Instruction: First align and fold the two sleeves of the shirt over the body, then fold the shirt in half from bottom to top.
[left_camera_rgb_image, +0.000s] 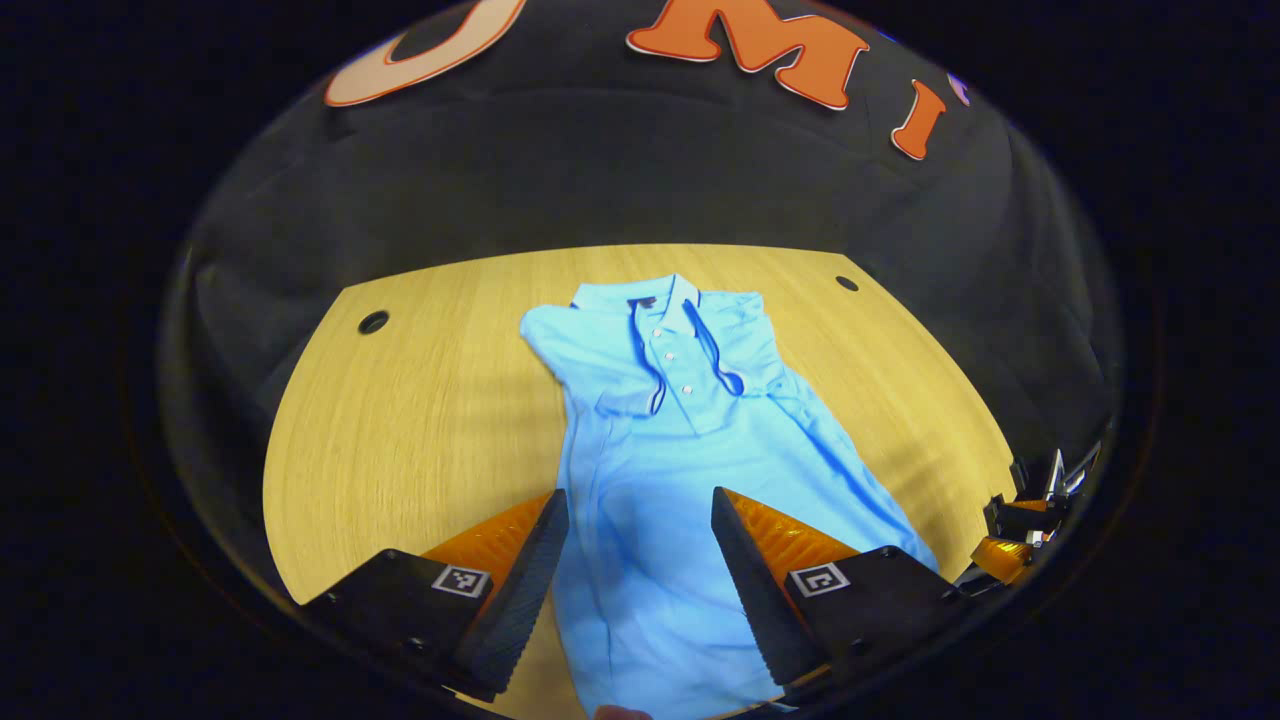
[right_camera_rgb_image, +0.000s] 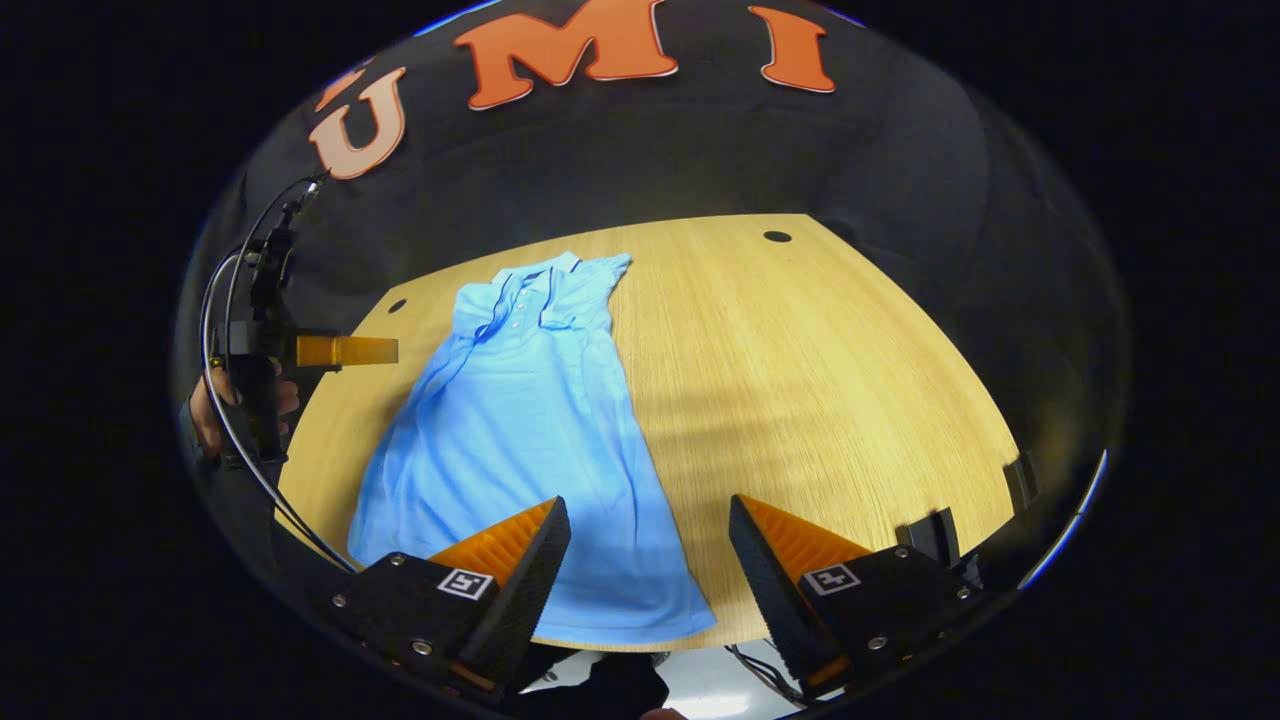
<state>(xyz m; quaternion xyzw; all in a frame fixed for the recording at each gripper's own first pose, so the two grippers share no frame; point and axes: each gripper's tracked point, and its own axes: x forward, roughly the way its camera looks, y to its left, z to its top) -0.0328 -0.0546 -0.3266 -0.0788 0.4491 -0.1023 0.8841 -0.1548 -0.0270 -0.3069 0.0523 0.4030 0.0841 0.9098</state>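
Observation:
A light blue polo shirt (left_camera_rgb_image: 690, 470) lies flat on the wooden table (left_camera_rgb_image: 420, 420), collar at the far end, both sleeves folded in over the body. My left gripper (left_camera_rgb_image: 640, 515) hovers open above the shirt's lower body, nothing between its fingers. In the right gripper view the same shirt (right_camera_rgb_image: 520, 420) lies left of centre, its hem near the front table edge. My right gripper (right_camera_rgb_image: 650, 525) hangs open over the hem's right corner and the bare table (right_camera_rgb_image: 820, 380). The left gripper (right_camera_rgb_image: 345, 351), held by a hand (right_camera_rgb_image: 205, 415), shows at the far left.
Round cable holes (left_camera_rgb_image: 373, 322) (left_camera_rgb_image: 847, 283) sit at the table's far corners. Black cloth walls close the booth behind. The table's front edge (right_camera_rgb_image: 700, 640) runs just below the hem. The other gripper (left_camera_rgb_image: 1030, 530) shows at the right edge of the left gripper view.

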